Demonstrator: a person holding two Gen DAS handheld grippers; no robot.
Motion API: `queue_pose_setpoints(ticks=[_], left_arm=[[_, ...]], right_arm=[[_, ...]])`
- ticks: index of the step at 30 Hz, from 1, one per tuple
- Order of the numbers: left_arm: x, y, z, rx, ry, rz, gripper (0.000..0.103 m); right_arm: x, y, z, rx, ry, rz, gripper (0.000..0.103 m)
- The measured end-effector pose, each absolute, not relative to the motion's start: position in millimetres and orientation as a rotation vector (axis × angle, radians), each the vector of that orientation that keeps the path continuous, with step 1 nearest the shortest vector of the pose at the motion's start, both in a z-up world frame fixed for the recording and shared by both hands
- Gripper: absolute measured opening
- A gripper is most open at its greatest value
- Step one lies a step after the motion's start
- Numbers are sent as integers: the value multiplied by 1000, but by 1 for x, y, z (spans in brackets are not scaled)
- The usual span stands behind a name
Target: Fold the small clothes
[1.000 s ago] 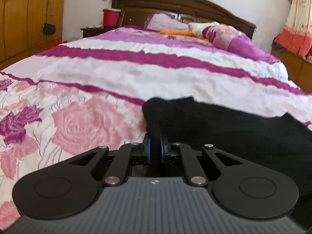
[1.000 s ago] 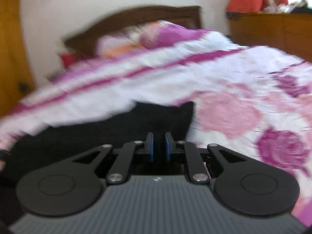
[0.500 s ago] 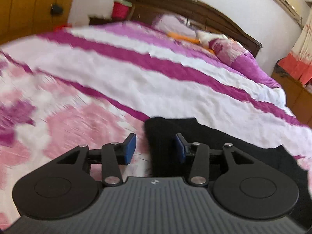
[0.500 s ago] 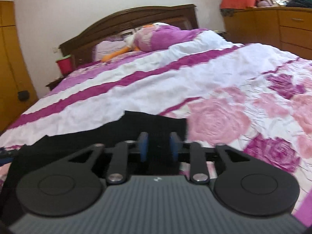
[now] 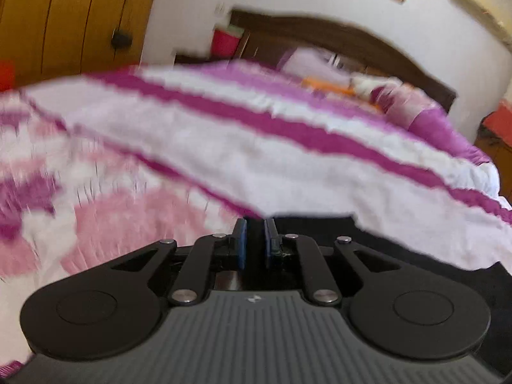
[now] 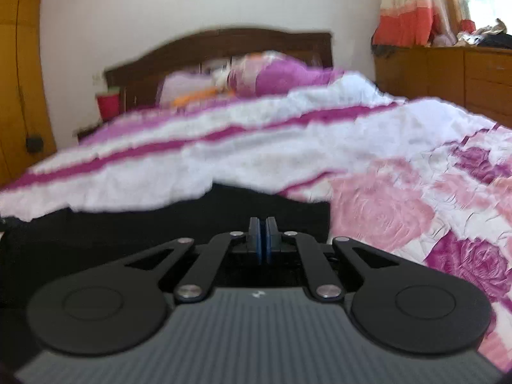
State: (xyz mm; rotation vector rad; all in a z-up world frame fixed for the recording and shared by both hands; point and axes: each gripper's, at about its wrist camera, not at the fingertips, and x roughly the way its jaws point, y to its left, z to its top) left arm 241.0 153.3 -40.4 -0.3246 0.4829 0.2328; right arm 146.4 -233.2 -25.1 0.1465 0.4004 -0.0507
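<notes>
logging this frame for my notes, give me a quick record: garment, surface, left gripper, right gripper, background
garment: black garment lying on the bed
surface: bedspread, pink roses, magenta and white stripes
left gripper: narrow gap between pads, black fabric in it, at the garment's left corner
right gripper: pads together over the garment; whether fabric is pinched is unclear
background: dark wooden headboard, pillows, red container

No readable text, numbers or brand names anywhere; only a small pale logo mark on each gripper's ribbed grey housing, letters indistinguishable.
</notes>
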Motion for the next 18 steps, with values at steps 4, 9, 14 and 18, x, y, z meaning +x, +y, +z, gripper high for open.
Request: queue_pose_setpoints(ticks=[4,9,14,18], left_arm=[[247,161,-48,-363,521,239,13],[243,166,-36,-355,538,222,14],[204,174,-9,-276,556,136,15],[159,179,8,-211,585,92,29]], right_arm=[[163,-239,-40,185,496,-35,8],[162,-242,-35,185,511,-25,11],[133,-250,-17,196,513,-19,39],[99,-256,-7,184,526,25,39]])
